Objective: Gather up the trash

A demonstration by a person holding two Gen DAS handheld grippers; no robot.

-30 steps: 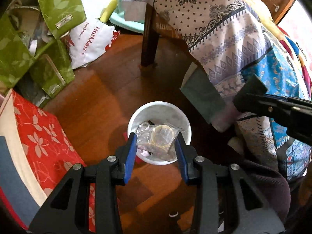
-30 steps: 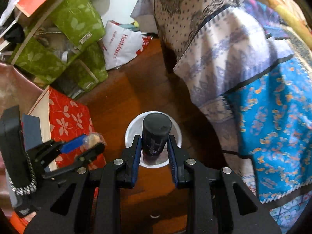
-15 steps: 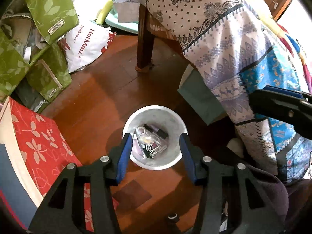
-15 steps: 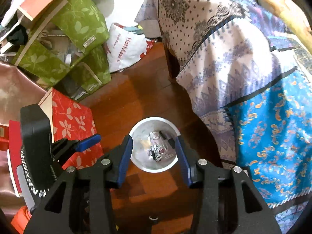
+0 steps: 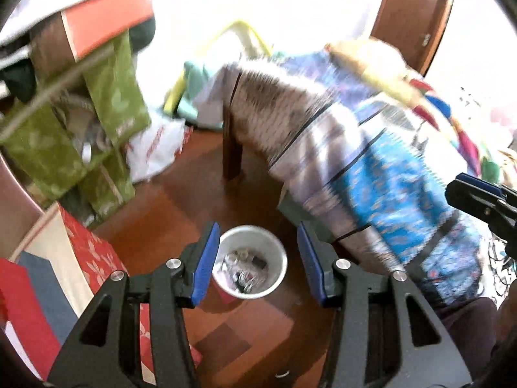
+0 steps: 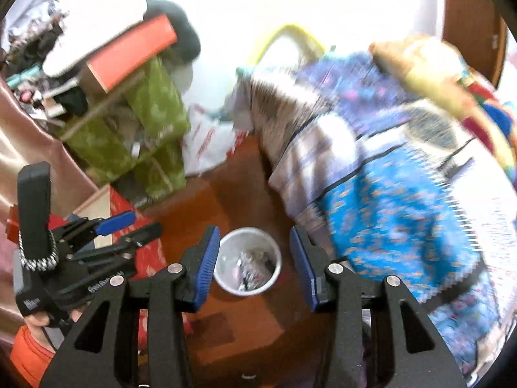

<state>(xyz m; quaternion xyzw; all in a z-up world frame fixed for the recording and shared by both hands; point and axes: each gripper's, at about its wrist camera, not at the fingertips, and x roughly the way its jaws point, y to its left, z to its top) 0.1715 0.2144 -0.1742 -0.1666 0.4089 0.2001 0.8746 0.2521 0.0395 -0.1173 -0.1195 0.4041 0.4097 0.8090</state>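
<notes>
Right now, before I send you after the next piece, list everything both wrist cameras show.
Bin: one, white, on the wood floor below both grippers, with mixed trash inside.
Floor: brown wood.
Patterned cloth: one, white and blue, draped at right over a dark wooden leg.
Green bags: several, stacked at left.
White plastic bag: one, red print, beside the green bags.
Red floral box: one, lower left.
Orange-red box: one, on top of the left stack.
Door: brown, upper right.
Left hand-held gripper: blue pads, open, empty.
Right hand-held gripper: blue pads, open, empty.
</notes>
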